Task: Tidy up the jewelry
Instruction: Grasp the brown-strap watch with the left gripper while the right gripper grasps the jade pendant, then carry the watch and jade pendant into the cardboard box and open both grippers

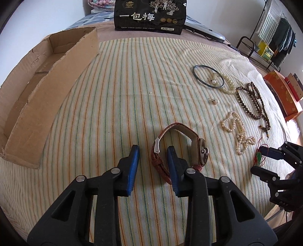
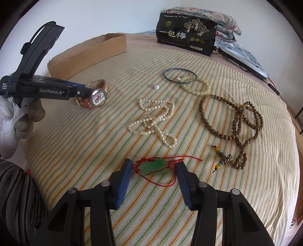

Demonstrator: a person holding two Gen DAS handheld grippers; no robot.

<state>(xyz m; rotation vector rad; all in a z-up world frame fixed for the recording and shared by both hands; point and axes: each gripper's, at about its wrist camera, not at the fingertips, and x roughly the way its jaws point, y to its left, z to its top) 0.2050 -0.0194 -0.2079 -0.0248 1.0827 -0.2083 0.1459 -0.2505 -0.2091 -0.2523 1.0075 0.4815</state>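
A watch (image 1: pixel 202 151) with a red-brown woven strap lies on its side on the striped cloth (image 1: pixel 132 85). My left gripper (image 1: pixel 153 154) straddles the strap's buckle side, with a gap left of the strap, so the blue pads are not pressing. From the right wrist view, the same watch (image 2: pixel 98 96) sits at the left gripper's (image 2: pixel 82 89) tip. A green jade pendant (image 2: pixel 154 165) on a red cord lies between the spread jaws of my right gripper (image 2: pixel 153 164), untouched. An open cardboard box (image 1: pixel 47 90) stands at the left.
To the right lie a pearl necklace (image 2: pixel 157 117), brown prayer beads (image 2: pixel 236 117), a pale bead bracelet (image 2: pixel 200 89), a blue-green bangle (image 2: pixel 180 75) and a loose pearl (image 2: pixel 156 87). A black bag (image 1: pixel 151 17) stands at the back. A gloved hand (image 2: pixel 11 117) holds the left gripper.
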